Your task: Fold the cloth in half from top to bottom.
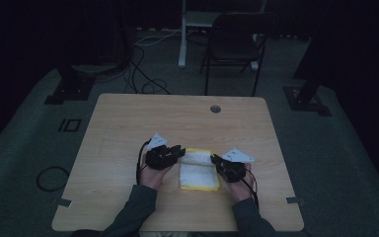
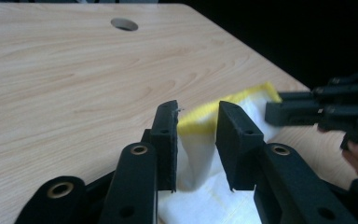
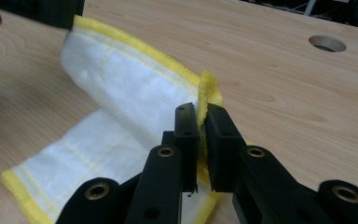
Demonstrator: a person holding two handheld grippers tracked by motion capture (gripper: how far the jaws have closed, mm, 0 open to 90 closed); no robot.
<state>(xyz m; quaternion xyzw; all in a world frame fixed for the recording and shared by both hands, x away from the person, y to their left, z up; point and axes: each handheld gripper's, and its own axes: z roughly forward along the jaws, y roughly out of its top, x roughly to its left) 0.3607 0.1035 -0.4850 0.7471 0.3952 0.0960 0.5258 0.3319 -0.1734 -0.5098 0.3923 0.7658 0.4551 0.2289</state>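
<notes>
A white cloth (image 1: 199, 175) with a yellow border lies folded near the table's front middle. Its far edge is lifted off the wood between both grippers. My left gripper (image 1: 181, 152) holds the left end; in the left gripper view its jaws (image 2: 197, 112) stand a little apart with a thick bunch of cloth (image 2: 200, 154) pinched between them. My right gripper (image 1: 214, 159) holds the right end; in the right gripper view its jaws (image 3: 203, 109) are pressed on the yellow border of the cloth (image 3: 130, 79). The right gripper (image 2: 317, 109) faces the left one across the cloth.
The wooden table (image 1: 128, 123) has a round cable hole (image 1: 215, 108) at the far middle. Behind it stand a black chair (image 1: 234, 44) and a white post, with cables (image 1: 148, 74) on the dark floor. Black stands flank the table at both sides.
</notes>
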